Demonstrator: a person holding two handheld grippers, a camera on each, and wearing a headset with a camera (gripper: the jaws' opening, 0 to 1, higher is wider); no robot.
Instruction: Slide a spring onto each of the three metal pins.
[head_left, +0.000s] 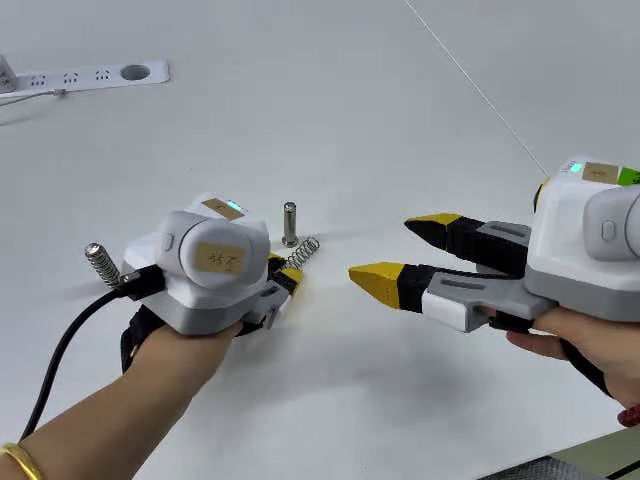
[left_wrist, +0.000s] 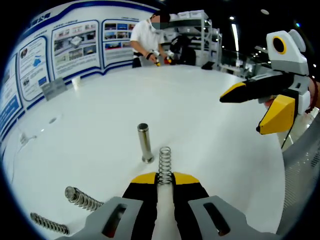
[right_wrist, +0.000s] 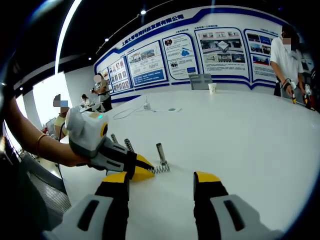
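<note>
Spring (left_wrist: 164, 162) clamped in the left gripper (left_wrist: 165, 178), just beside the bare upright pin (left_wrist: 145, 142).
Pinched at one end between nearly closed yellow-tipped jaws, free end reaching toward that pin's base on the white table (head_left: 330, 120). Behind the left gripper, near the hand's wrist, two sprung pins (left_wrist: 82, 198) already sheathed in coils. Off to the right and well apart, right gripper (head_left: 395, 248) with jaws spread wide and empty, tips aimed at the left one. At the table's far side, a white power strip (head_left: 85, 76).

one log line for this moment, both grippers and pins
left gripper: shut on small steel coil spring | bare upright metal pin: no spring yet | two other pins: springs on | right gripper: open, apart
</note>
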